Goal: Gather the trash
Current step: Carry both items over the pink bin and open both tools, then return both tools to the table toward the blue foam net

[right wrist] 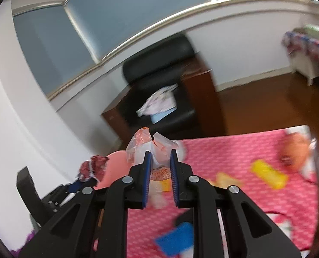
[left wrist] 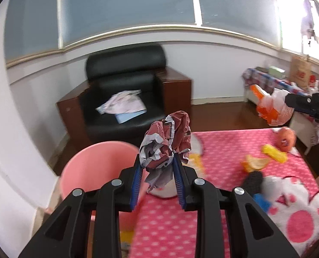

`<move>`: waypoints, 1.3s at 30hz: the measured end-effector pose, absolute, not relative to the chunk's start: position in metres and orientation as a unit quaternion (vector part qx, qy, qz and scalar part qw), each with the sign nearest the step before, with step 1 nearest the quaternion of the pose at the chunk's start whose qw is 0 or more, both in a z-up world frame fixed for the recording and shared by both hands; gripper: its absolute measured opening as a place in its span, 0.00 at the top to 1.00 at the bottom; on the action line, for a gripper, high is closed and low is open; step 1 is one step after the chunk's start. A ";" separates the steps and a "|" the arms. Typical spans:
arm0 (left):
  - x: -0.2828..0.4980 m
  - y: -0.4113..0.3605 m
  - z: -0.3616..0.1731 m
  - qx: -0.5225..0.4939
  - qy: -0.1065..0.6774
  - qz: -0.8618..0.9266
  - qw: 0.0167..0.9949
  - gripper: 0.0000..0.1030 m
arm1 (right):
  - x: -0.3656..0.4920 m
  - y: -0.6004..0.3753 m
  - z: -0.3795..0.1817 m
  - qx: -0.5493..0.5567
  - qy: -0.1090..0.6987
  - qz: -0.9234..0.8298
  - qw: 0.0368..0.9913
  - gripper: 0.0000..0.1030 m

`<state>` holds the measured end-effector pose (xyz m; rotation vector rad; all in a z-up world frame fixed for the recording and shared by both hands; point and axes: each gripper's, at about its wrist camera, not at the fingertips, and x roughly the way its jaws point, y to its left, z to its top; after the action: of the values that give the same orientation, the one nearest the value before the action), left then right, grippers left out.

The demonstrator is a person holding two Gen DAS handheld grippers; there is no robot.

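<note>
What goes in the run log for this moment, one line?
left tool: shut on crumpled wrapper | right tool: shut on plastic bag | pink bin: beside table, below left tool | peel, yellow packet: on tablecloth

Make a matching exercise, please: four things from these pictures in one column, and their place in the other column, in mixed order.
Things:
1. red wrapper
2. plastic bag
3. papers
4. yellow packet

Places:
A. on the black armchair
B. in the right gripper
C. lying on the pink cloth
D. in the left gripper

Pairs: 1-D, 2-B, 3-A, 4-C
</note>
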<state>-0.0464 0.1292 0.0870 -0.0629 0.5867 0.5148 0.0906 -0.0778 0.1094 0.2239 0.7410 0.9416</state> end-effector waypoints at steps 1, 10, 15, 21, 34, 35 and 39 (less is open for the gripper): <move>-0.050 0.137 0.085 -0.032 0.287 0.260 0.921 0.74 | 0.091 -0.057 0.105 0.103 0.357 0.456 0.809 0.83; -0.075 0.215 0.039 -0.077 0.328 0.316 0.887 0.73 | 0.080 0.079 0.063 0.056 0.420 0.505 0.752 0.83; -0.079 0.244 0.010 -0.098 0.350 0.316 0.876 0.72 | 0.076 0.136 0.036 0.041 0.448 0.509 0.734 0.83; -0.087 0.259 -0.008 -0.121 0.354 0.311 0.874 0.57 | 0.067 0.180 0.006 0.016 0.473 0.515 0.715 0.80; -0.097 0.247 0.010 -0.123 0.320 0.298 0.891 0.52 | 0.054 0.171 0.017 -0.005 0.451 0.517 0.728 0.66; -0.097 0.242 0.014 -0.119 0.316 0.294 0.894 0.52 | 0.052 0.166 0.019 -0.006 0.446 0.515 0.732 0.66; -0.095 0.224 0.026 -0.113 0.308 0.279 0.903 0.52 | 0.041 0.137 0.027 -0.014 0.428 0.504 0.750 0.66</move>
<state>-0.0947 0.2242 0.0258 -0.2340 0.6363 0.5772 0.0406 0.1372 0.0273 -0.0315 0.9351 1.1013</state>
